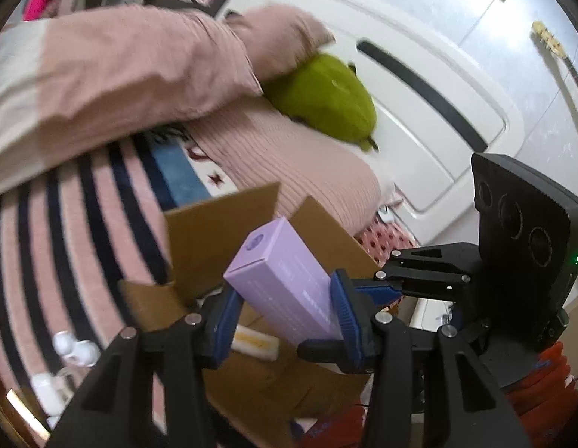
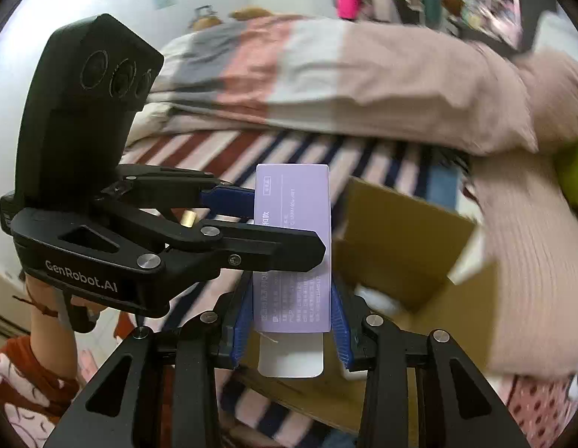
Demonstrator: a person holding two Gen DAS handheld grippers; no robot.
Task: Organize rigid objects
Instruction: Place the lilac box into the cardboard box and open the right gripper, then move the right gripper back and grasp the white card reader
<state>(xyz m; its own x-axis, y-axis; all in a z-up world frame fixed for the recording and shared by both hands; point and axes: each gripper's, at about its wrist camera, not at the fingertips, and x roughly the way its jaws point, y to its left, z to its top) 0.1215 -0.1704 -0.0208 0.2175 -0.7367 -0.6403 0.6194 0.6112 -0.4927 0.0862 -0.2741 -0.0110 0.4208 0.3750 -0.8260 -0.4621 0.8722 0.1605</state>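
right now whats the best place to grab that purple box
Grip the purple box across its two long flat sides, near the middle, coming in along its length from the end with the open white flap. Those faces are parallel and narrow enough, and both tools appear closed on it that way.

A home bedroom: a bed [image 2: 326, 156] with striped sheet, pink pillows [image 1: 139, 74] and green plush toy [image 1: 326, 93].

Matt lilac paperboard carton [image 1: 285, 283], matt brown corrugated cardboard box [image 2: 404, 239], ribbed pink knit cloth [image 1: 289, 156], ridged blue rubbery pads [image 1: 348, 313], matt black plastic housings.
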